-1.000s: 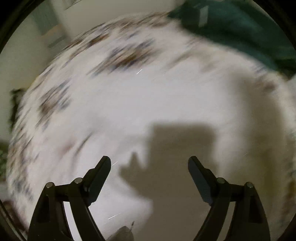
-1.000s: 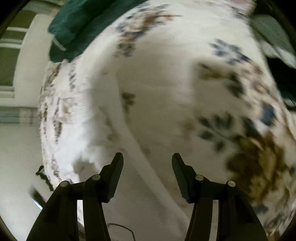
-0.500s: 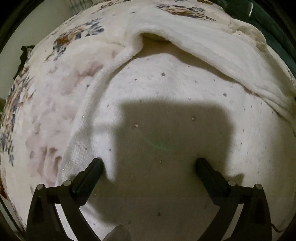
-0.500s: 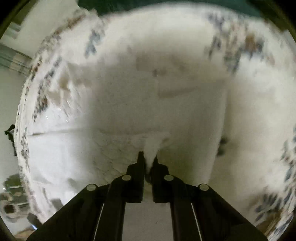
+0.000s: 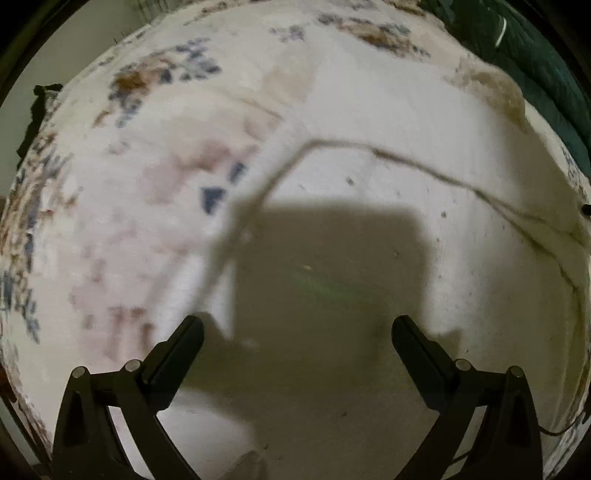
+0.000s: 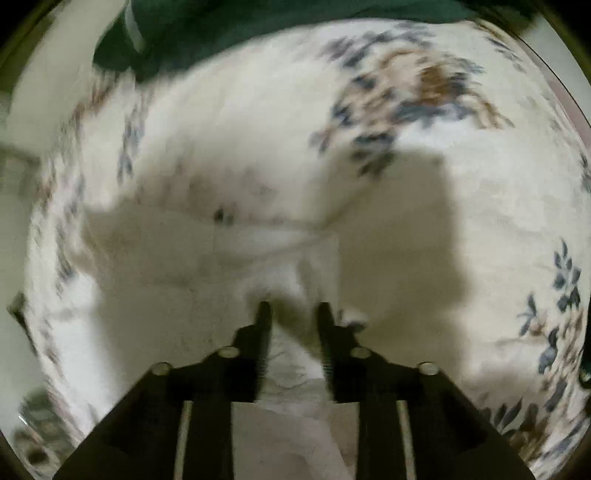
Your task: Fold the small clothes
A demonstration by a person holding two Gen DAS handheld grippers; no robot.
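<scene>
A white garment (image 5: 369, 229), soft and limp (probably light knit), lies spread under the left gripper (image 5: 297, 332), whose jaws stand fully wide and empty. The right gripper (image 6: 293, 310) is opening, a bunched fold of cloth between its fingers. Best taken by a hem edge ahead of either claw.

Black grippers (image 5: 297, 328) — silver screws (matte)

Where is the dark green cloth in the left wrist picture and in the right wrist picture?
Left wrist: dark green cloth at the upper right edge.
Right wrist: dark green cloth along the top, mostly upper left.
Shared landmark: the floral bedspread it borders in both views.
</scene>
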